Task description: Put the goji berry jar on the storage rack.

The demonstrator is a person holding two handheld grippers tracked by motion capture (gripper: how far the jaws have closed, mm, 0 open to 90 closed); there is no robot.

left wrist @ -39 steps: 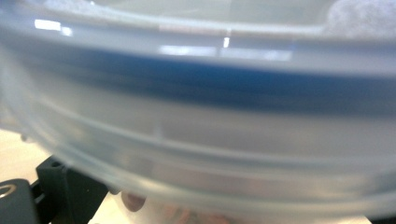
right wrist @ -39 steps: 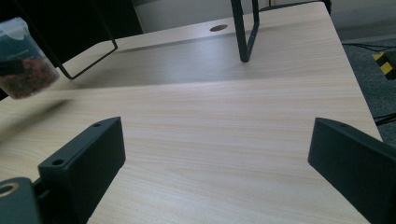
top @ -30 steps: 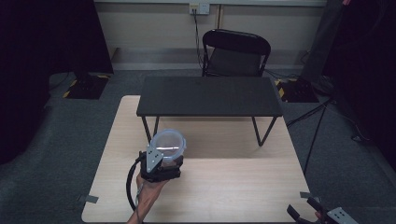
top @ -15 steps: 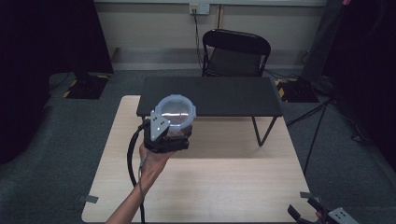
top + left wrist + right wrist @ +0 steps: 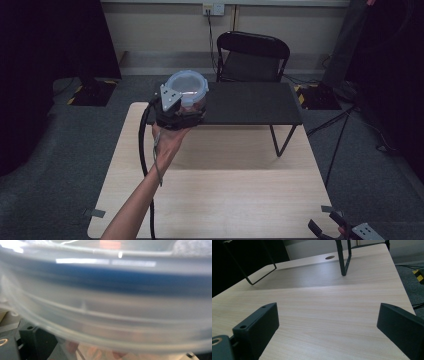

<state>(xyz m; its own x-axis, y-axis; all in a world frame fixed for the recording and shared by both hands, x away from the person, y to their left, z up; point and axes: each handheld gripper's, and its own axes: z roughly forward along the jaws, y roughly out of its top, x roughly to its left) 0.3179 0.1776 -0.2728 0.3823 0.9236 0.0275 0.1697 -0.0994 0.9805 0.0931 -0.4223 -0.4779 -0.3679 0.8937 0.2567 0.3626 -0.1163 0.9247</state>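
The left hand-held gripper [image 5: 181, 107] is hanging in the air above the near left corner of the black raised shelf [image 5: 250, 102], and it is holding a round clear plastic container [image 5: 186, 90] with a clip-on lid between its jaws. The container is sitting just beyond the gripper's grey plate, tilted so its lid is facing up and toward the high camera. In the left gripper view the container's [image 5: 105, 302] ribbed translucent wall and blue seal band are pressing right up against the lens, with one black jaw showing at the lower left beneath it. The person's left hand [image 5: 167, 137] is gripping the tool from below, the forearm reaching in toward the shelf across the light wooden surface [image 5: 235, 190], and the black cable is trailing down beside it.

The right hand-held gripper [image 5: 336, 231] is resting low, well on the near side of the shelf at the near right corner of the surface. In the right gripper view its jaws [image 5: 329, 325] are standing wide apart with nothing between them, pointing across the surface [image 5: 324, 302] toward the shelf's thin black legs [image 5: 343, 257].
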